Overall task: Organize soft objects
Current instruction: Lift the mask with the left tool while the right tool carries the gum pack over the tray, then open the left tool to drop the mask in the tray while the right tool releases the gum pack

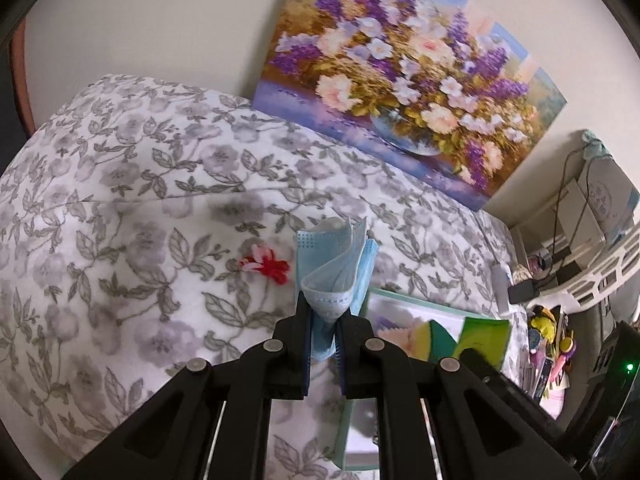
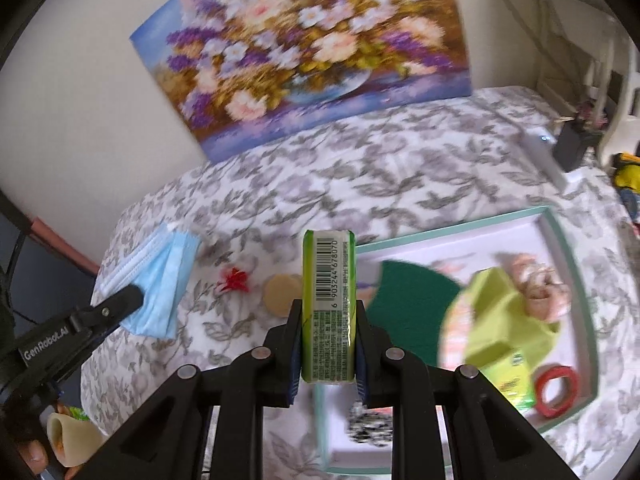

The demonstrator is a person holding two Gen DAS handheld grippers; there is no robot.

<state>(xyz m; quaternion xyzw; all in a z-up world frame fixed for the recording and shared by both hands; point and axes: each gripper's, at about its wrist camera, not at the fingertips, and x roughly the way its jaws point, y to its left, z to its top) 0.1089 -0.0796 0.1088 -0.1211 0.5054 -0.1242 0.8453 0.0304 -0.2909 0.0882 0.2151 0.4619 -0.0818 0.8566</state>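
My left gripper (image 1: 323, 320) is shut on a folded light-blue face mask (image 1: 338, 264) and holds it above the floral bedspread (image 1: 120, 184). The mask also shows in the right wrist view (image 2: 154, 280), held by the left gripper (image 2: 134, 294). My right gripper (image 2: 328, 316) is shut on a green tissue pack (image 2: 328, 308) with a barcode, above the left edge of a mint-rimmed white tray (image 2: 576, 264). The tray holds a dark green cloth (image 2: 408, 300), a lime green item (image 2: 504, 320), a pinkish soft thing (image 2: 540, 284) and a red ring (image 2: 556, 390).
A red flower (image 2: 236, 280) and a tan round pad (image 2: 280, 294) lie on the bedspread left of the tray. A flower painting (image 2: 308, 48) leans on the wall behind. Cluttered shelves and cables (image 1: 572, 264) stand at the right. The tray shows in the left wrist view (image 1: 420, 312).
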